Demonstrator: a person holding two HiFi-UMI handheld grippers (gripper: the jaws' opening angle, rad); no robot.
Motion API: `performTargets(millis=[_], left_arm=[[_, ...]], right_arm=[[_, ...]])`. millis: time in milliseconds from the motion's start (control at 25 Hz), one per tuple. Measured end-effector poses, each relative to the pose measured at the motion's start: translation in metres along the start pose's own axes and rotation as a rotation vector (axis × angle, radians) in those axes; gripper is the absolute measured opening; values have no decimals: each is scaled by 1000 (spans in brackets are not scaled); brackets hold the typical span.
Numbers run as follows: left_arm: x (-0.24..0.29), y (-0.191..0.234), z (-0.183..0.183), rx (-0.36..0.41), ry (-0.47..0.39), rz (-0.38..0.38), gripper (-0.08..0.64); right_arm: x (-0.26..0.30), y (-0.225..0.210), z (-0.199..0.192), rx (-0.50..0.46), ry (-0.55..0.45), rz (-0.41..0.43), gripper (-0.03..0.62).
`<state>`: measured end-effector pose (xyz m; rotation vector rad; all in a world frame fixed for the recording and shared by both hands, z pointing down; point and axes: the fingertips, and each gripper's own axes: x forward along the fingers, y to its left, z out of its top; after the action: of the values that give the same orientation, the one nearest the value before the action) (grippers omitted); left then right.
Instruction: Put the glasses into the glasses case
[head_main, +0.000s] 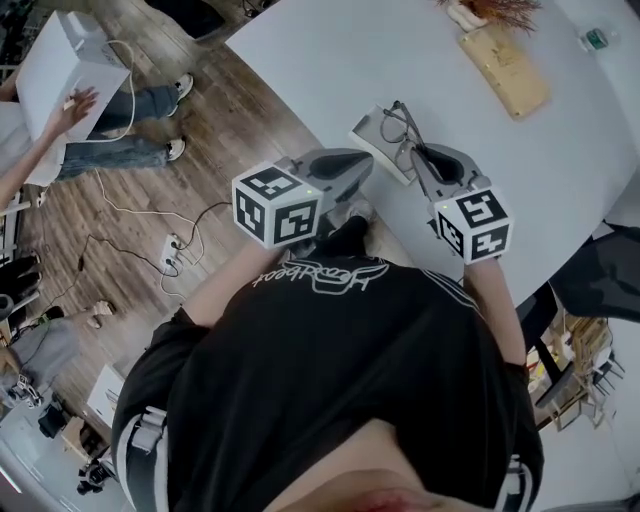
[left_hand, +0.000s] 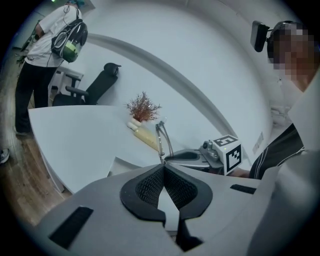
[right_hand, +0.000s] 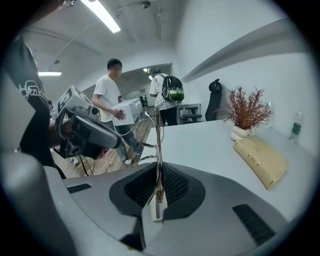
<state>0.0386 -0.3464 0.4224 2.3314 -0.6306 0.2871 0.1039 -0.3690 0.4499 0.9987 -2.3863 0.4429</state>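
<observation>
Holding entry: wire-framed glasses (head_main: 403, 130), clamped by the frame in the closed right gripper (head_main: 420, 158), poised over the open glasses case (head_main: 372, 128) at the counter (head_main: 330, 60) edge, twelve o'clock from the wearer. Left gripper (head_main: 366, 168): jaws together, empty, at seven o'clock of the case. Handling advice: steady the case with the left, align the frame lengthwise, lower until seated, then release.
</observation>
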Motion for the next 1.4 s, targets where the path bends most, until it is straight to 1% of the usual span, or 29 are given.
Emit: performTargets(millis=[160, 320, 520, 840, 960, 1200, 1400], left_arm=[[1, 10, -1, -13, 0, 10, 8], [-1, 16, -2, -32, -7, 18, 8], [-8, 24, -6, -49, -14, 33, 8], [-10, 34, -11, -82, -24, 30, 8], [-10, 36, -12, -86, -23, 27, 8], [-13, 41, -14, -96, -26, 27, 8], [-11, 40, -13, -100, -36, 13, 8]], right_arm=[[22, -3, -16, -69, 87, -16, 29], [41, 2, -34, -113, 174, -5, 29], [57, 3, -50, -155, 257, -5, 29], [72, -11, -66, -271, 380, -62, 29], [74, -15, -70, -284, 425, -87, 29], [80, -26, -81, -342, 513, -149, 29], [85, -26, -87, -368, 567, -162, 29]])
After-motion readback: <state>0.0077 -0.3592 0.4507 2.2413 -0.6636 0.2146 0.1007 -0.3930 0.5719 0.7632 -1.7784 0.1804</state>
